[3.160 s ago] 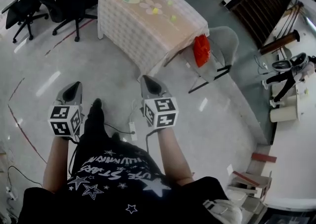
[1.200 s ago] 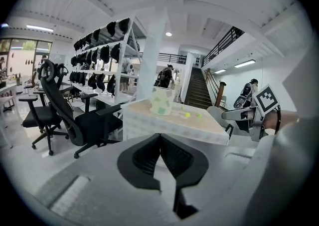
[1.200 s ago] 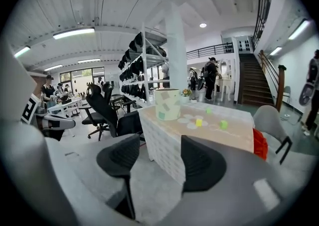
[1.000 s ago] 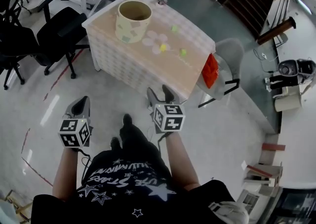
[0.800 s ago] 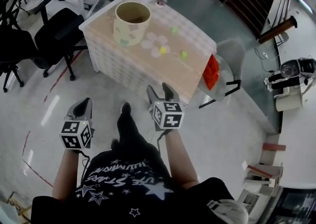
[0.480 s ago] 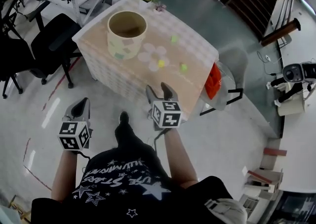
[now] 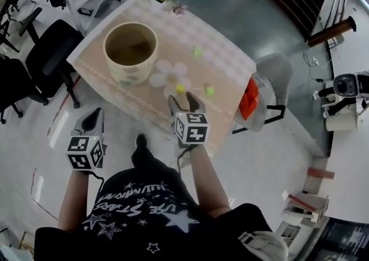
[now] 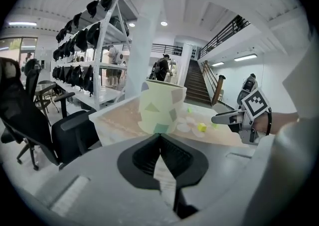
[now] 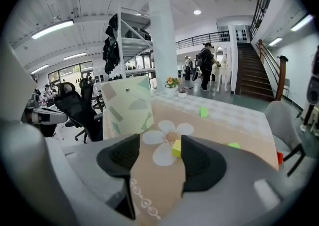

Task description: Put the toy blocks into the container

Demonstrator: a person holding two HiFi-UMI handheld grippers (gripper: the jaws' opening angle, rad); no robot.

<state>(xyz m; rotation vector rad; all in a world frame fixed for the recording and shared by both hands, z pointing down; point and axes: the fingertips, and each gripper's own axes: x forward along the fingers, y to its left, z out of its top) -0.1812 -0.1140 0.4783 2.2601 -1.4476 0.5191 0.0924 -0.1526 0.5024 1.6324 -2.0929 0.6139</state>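
The left gripper, jaws closed, hangs short of the tabletop. The right gripper, jaws apart and empty, pokes over the near edge. Just beyond it a yellow block lies on a flower mat, with a green block beside it. The container stands to the left, its shaded inside hard to read. Another green block lies farther back.

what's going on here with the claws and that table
A person stands at the table with a claw in each hand. The right claw is open over the table, aimed at the yellow block on the flower mat, not touching it. The left claw is shut and empty, off the table's edge. The near green block and far green block lie untouched beside the patterned container.
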